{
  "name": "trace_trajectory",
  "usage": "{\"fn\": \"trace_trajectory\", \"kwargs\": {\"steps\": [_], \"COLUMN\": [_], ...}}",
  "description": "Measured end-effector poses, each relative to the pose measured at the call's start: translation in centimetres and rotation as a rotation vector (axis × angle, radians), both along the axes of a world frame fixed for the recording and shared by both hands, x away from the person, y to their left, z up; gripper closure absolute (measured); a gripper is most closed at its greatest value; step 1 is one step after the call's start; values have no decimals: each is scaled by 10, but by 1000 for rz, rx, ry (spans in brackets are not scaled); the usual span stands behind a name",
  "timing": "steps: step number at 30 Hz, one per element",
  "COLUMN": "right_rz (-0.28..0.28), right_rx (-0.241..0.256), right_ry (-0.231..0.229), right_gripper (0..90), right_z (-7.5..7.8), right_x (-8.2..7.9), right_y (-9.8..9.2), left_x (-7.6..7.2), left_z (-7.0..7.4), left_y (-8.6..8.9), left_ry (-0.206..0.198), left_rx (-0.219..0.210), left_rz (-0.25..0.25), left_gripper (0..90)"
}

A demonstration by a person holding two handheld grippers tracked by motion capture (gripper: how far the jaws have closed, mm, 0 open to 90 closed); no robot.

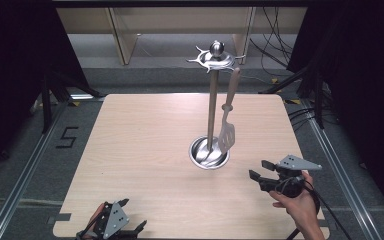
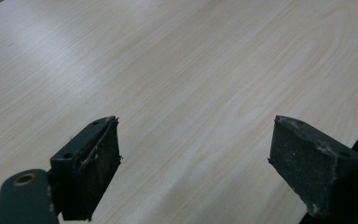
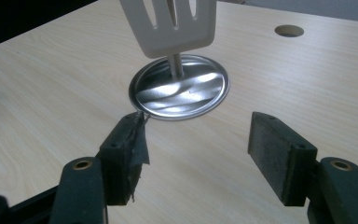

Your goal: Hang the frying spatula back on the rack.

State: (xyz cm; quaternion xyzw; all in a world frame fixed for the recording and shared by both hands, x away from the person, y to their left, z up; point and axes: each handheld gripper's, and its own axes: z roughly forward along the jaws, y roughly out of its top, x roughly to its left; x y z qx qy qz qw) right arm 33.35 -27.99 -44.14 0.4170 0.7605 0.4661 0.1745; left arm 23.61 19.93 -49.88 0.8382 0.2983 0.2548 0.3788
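A steel utensil stand (image 1: 211,100) rises from a round dish base (image 1: 208,153) near the middle of the wooden table (image 1: 145,150). A pale slotted spatula (image 1: 227,125) hangs from one of its top hooks (image 1: 215,59), blade just above the base. My right gripper (image 1: 257,170) is open, held by a hand to the right of the base and pointing at it. In the right gripper view the base (image 3: 179,87) and spatula blade (image 3: 175,25) lie just beyond the jaws. My left gripper (image 1: 130,214) rests open at the table's front left edge, with bare wood (image 2: 182,84) between its jaws.
The table stands on grey floor with metal rails at both sides. Black curtains flank it, and cables lie at the back right. A round hole (image 3: 289,31) is cut in the tabletop beyond the base in the right gripper view.
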Motion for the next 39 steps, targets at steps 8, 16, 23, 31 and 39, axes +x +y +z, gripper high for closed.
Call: {"fn": "trace_trajectory", "kwargs": {"steps": [8,16,23,31,39], "right_rz": [6,20,23,34,54], "right_rx": [-6,-6,-21,-35,-91], "right_ry": [17,15,42,57,63], "right_gripper": [374,364,355,350,336], "right_z": [-8,-12,-22,-28,-34], "right_x": [-4,-10,-16,-23,-36], "right_y": [-1,0,-3,-4,1], "left_x": [-4,-4,-1,-2,-2], "left_z": [-1,-1,-1,-1,-1], "left_y": [4,4,5,5,4], "left_ry": [24,35,16,6,18], "left_rx": [10,-8,-17,-9,-11], "left_rz": [31,32,6,13,6], "left_gripper": [151,151,150,151,151]}}
